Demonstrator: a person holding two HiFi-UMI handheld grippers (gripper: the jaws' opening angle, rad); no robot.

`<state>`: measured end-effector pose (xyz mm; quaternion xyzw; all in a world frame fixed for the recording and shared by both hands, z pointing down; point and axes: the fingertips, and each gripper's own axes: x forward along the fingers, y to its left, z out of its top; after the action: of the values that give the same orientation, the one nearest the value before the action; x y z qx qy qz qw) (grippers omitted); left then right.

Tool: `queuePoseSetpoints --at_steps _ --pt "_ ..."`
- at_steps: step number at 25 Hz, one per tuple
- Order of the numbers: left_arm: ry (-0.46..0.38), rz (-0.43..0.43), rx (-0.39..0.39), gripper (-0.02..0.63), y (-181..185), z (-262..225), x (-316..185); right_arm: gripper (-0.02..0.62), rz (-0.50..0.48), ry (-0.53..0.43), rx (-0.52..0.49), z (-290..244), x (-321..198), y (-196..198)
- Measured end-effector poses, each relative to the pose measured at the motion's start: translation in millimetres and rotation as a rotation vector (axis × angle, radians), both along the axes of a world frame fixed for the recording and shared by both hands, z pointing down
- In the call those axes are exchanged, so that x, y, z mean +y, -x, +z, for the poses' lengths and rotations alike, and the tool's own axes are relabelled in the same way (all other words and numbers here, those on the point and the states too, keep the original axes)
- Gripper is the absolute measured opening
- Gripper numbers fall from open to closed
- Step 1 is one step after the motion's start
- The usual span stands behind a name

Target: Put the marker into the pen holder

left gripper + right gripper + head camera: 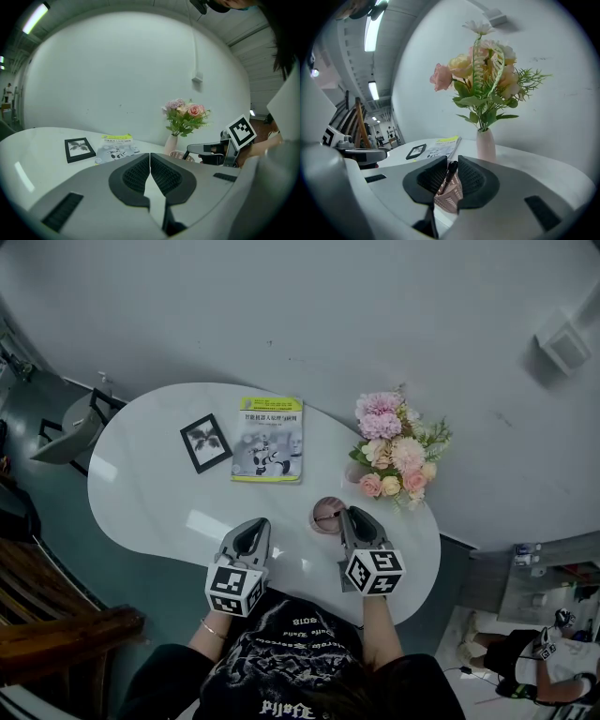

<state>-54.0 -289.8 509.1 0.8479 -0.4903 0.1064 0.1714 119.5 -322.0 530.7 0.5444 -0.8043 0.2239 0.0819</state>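
RISK: drawing the right gripper (pixel 452 157) back could snag the leaning marker (pixel 450 172) and tip the pen holder (pixel 447 197), as the jaws flank both closely | POSE: right gripper level, lower centre, jaws slightly parted, pads seemingly clear of the marker; left gripper (pixel 150 157) alongside, clenched, empty | MARKER: standing in the pen holder

Black marker (pixel 448 176), pink pen holder (pixel 449 197) (lattice-patterned).

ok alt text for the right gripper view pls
A black marker stands tilted in a pink pen holder, between the slightly parted jaws of the right hand-held gripper. Behind, on the white table, are a pale vase of flowers, a booklet and a small black picture frame.
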Motion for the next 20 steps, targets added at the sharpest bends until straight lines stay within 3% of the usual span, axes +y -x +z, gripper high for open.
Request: queuePoseSetpoints --at_steps 5,13,20 --pt "0.006 -0.002 -0.001 0.025 1 3 1 0.106 -0.016 0.025 0.008 7 2 2" --pt "0.002 -0.001 -0.006 0.025 2 2 6 0.222 -0.01 -0.004 0.068 2 6 1" --pt "-0.006 0.023 -0.006 0.025 -11 -1 13 0.225 0.005 -0.063 0.069 -17 17 -9"
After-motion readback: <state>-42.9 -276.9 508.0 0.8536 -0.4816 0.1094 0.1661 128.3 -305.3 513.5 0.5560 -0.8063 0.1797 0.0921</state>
